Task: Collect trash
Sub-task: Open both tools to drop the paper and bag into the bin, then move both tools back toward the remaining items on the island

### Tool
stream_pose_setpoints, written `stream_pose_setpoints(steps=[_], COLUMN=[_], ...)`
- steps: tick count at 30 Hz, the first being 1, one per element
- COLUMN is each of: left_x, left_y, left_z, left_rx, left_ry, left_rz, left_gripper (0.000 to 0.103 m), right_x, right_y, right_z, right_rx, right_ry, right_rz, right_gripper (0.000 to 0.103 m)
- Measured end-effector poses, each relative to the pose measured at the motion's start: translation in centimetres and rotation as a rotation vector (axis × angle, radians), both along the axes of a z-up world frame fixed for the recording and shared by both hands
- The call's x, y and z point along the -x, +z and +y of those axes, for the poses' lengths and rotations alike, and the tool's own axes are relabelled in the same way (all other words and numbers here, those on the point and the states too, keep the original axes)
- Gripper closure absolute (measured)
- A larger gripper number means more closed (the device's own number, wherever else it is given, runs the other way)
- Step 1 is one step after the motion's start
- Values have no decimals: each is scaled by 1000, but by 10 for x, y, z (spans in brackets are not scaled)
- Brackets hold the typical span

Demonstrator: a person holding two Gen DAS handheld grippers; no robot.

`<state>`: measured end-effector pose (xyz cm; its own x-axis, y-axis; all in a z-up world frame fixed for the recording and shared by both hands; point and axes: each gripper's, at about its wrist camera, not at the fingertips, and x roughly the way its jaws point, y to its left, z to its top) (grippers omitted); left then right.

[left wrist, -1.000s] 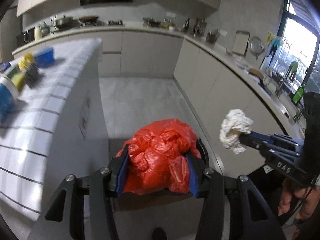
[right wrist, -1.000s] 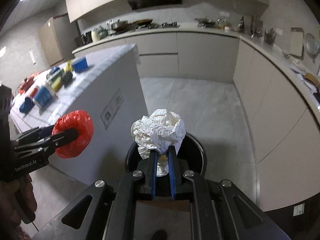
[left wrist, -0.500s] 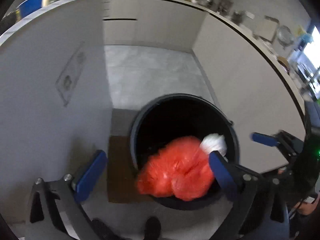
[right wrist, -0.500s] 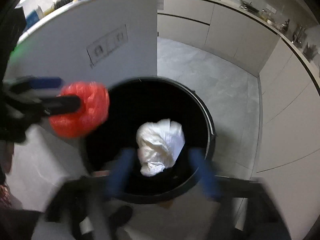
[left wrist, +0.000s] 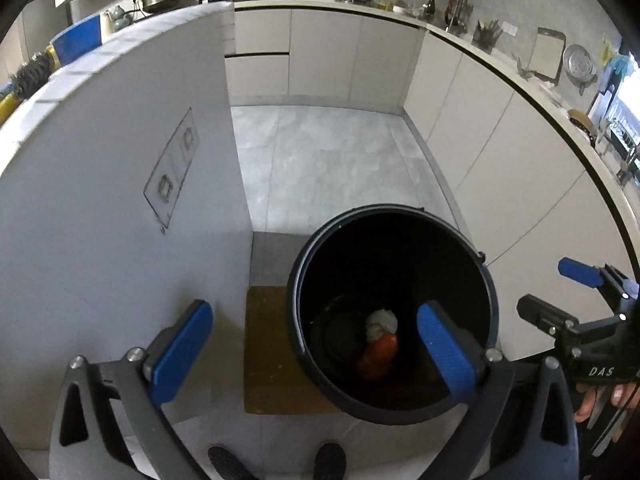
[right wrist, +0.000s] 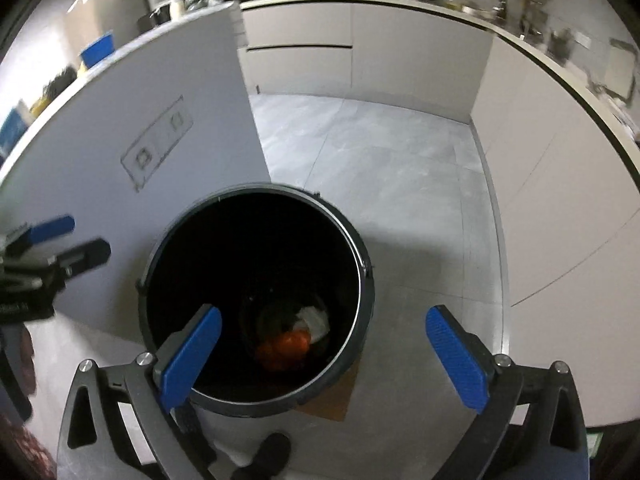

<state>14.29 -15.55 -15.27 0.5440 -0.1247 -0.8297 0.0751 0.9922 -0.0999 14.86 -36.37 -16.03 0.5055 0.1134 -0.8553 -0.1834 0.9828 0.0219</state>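
Trash lies at the bottom of the black bin [left wrist: 394, 408], lower centre of both views: a red plastic bag [left wrist: 378, 356] touching a white paper wad [left wrist: 382, 322]. Left gripper [left wrist: 316, 354] and right gripper [right wrist: 324, 350] hover above, jaws spread wide, holding nothing.

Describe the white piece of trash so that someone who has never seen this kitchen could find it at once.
Start at the round black trash bin standing on the floor beside the white kitchen island. Look down to its dark bottom: the crumpled white paper wad lies there, touching the crumpled red plastic bag. It is the only pale thing in the bin.
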Motion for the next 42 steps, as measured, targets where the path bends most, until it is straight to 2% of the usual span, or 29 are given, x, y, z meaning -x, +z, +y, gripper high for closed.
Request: stream_pose_setpoints(steps=[8,13,17,24,33,42], left_x=[15,21,23,34,58,81], left_y=[38,61,74,92,114,135], left_z=[5,16,26,49,101,161], left_rx=[13,28,29,39,38,31], left_ry=[-12,-11,4,29,100,225], left_rz=[-70,-110,-118,-158,-183,-252], left_gripper=[0,0,0,0,0,0], right_x=[15,26,32,47,59,65], right_y=[35,63,86,119,148,172], right_z=[7,22,33,57,104,161], right_rx=[-84,-56,-43,-49,-63,-83], right_ry=[-62,-78,-79,-49,33,143], right_rz=[-46,-57,-102,-162,-224,-281], right_gripper=[0,0,0,0,0,0])
